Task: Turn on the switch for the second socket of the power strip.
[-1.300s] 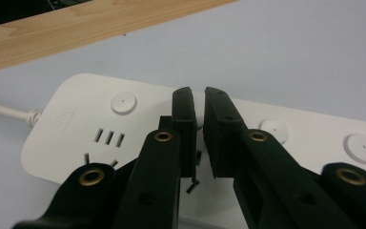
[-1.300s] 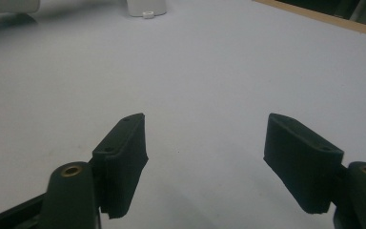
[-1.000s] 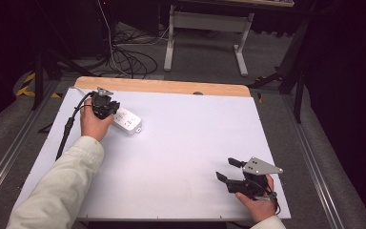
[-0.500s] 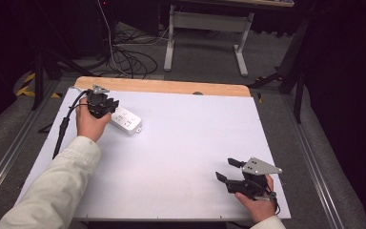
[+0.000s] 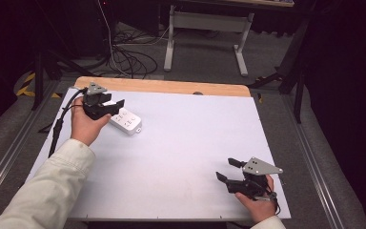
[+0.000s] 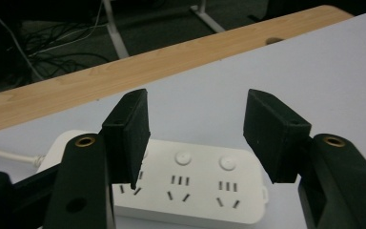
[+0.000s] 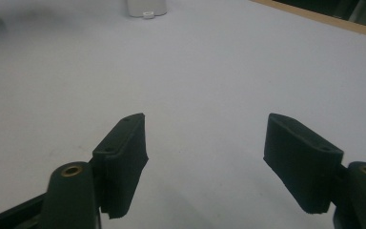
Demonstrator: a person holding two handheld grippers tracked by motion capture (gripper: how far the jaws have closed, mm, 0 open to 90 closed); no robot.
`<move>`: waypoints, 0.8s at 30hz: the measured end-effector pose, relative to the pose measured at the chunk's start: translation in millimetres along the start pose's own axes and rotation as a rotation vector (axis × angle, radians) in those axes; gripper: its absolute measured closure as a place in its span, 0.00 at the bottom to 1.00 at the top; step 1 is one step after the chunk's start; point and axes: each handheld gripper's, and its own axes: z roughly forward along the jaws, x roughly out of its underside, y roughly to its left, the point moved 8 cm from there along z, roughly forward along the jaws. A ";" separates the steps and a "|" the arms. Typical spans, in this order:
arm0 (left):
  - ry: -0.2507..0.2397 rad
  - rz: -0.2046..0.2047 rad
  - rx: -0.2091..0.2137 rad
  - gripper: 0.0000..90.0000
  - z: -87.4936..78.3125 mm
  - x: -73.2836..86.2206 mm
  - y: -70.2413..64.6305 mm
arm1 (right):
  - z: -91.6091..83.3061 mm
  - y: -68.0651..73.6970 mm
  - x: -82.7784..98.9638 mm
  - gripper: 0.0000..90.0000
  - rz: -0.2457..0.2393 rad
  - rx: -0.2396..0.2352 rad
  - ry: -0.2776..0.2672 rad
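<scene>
A white power strip (image 5: 125,122) with several sockets lies flat at the far left of the white table (image 5: 186,143). My left gripper (image 5: 116,106) hovers over its left end, jaws open and nothing between them. In the left gripper view the power strip (image 6: 195,187) lies just below and beyond the open left gripper (image 6: 195,131), and its white cord (image 6: 5,155) leaves to the left. My right gripper (image 5: 225,169) is held low near the front right corner, open and empty. In the right gripper view the right gripper (image 7: 205,143) faces bare table, with the power strip's end (image 7: 145,7) far off.
A wooden strip (image 5: 171,87) borders the table's far edge. The left gripper's black cable (image 5: 57,130) trails along the table's left side. Behind the table the floor holds tangled cables (image 5: 128,57) and a metal stand (image 5: 205,28).
My left gripper has shifted slightly toward the far left edge above the power strip. The strip and the right gripper have stayed where they were.
</scene>
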 end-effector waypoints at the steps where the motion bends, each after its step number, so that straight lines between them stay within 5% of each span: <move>1: -0.001 0.002 0.018 0.44 -3.0 -0.8 -4.1 | 0.0 0.1 -0.2 0.35 0.001 -0.002 -0.002; 6: -0.001 0.021 0.072 0.35 -20.3 -2.4 -19.7 | -0.3 0.8 -0.8 0.35 -0.007 -0.002 -0.005; 14: -0.069 0.048 0.143 0.27 -55.2 -3.5 -41.8 | -1.2 1.6 -1.9 0.35 0.003 -0.010 -0.015; 24: -0.132 0.079 0.230 0.19 -93.0 21.2 -60.3 | -1.5 2.3 -2.5 0.35 0.000 -0.013 -0.017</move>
